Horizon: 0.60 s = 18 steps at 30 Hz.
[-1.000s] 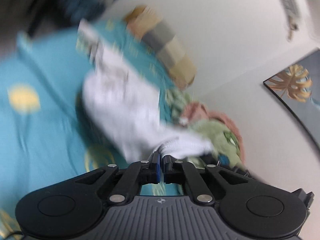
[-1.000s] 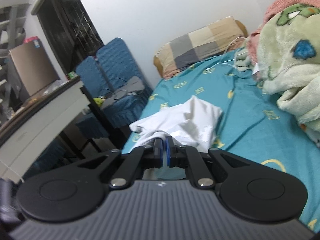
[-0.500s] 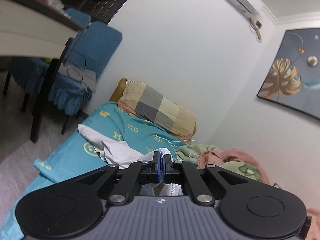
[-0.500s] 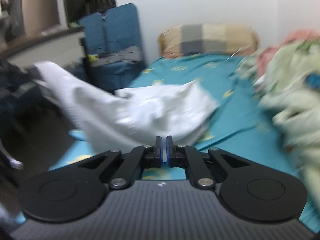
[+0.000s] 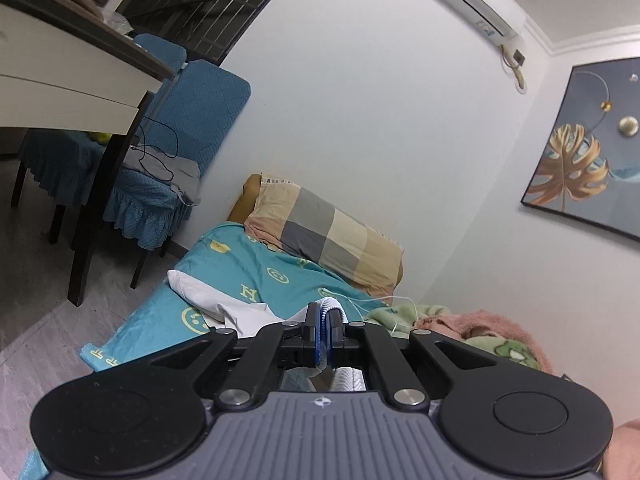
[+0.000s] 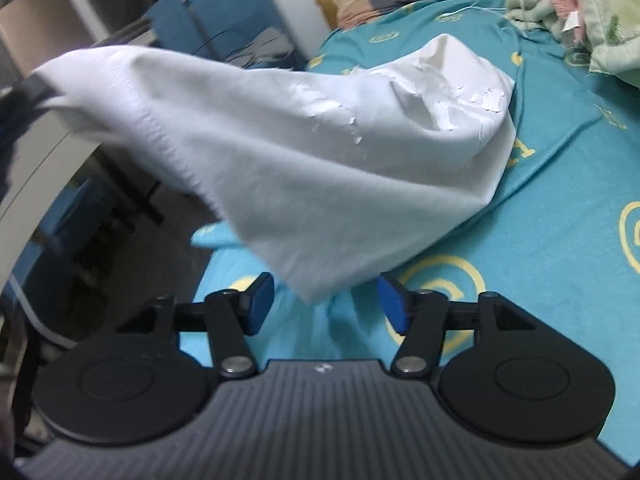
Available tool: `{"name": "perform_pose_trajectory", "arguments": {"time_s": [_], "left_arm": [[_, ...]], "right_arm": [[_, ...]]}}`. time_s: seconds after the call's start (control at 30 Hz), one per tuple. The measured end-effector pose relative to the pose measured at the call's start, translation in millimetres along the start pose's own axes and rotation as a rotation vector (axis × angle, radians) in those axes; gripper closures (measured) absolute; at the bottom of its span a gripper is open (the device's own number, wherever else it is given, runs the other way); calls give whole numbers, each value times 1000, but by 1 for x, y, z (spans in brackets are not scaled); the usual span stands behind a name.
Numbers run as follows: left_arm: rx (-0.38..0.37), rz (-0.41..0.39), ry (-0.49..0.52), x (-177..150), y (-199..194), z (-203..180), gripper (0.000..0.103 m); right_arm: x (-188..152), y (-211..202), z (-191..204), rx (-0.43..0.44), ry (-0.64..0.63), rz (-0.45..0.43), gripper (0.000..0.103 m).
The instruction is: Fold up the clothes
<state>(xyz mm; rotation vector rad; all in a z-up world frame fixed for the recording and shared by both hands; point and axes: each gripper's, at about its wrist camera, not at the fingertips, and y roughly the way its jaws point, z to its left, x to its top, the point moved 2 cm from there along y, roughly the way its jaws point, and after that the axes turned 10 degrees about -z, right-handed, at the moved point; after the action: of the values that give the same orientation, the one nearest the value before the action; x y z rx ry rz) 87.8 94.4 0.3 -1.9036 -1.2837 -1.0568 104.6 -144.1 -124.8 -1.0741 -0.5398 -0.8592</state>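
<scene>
A white garment (image 6: 320,152) hangs stretched over the teal bed sheet (image 6: 540,208), lifted at its left corner. In the left wrist view my left gripper (image 5: 325,326) is shut on a ribbed white hem of the garment (image 5: 332,305); the rest of the garment (image 5: 212,300) lies on the sheet (image 5: 256,268) behind. My right gripper (image 6: 324,304) is open, its blue pads (image 6: 260,300) on either side of the garment's lowest corner, not touching it.
A checked pillow (image 5: 328,236) lies at the head of the bed. Green and pink blankets (image 6: 592,12) are heaped on the right side. A desk (image 5: 68,80) and blue-covered chairs (image 5: 160,176) stand left of the bed. A white cable (image 5: 384,300) lies on the sheet.
My right gripper has opened and let go of the garment. My left gripper has risen and swung level, lifting its end of the garment off the bed.
</scene>
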Motion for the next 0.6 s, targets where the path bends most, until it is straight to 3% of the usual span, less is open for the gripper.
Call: {"name": "perform_pose_trajectory", "arguments": {"time_s": [0.1,0.2,0.23,0.4,0.5,0.57,0.6], "left_arm": [[8,-7,5,0,1,8,100],[15,6,1,0,5,16,100],[11,9,1,0,5,16,100],[-40,9,51,-2,3,3,100],[-72,56,102,-15,5,-14,100],[-77,88,155,-29,9,-26,100],[-76,104,175,-35,11,-32,100]], "right_arm": [[3,10,-2,-41,-30,-30,45],[20,0,-11,-56,-78,-48,84],[28,-5,-15,-55,-98,-52,87],[82,-60,-34,-18,-216,-80,89],[115,-87,-56,-2,-241,-76,89],[126,-94,-75,26,-237,-28,89],[125,-92,-85,59,-221,35,89]]}}
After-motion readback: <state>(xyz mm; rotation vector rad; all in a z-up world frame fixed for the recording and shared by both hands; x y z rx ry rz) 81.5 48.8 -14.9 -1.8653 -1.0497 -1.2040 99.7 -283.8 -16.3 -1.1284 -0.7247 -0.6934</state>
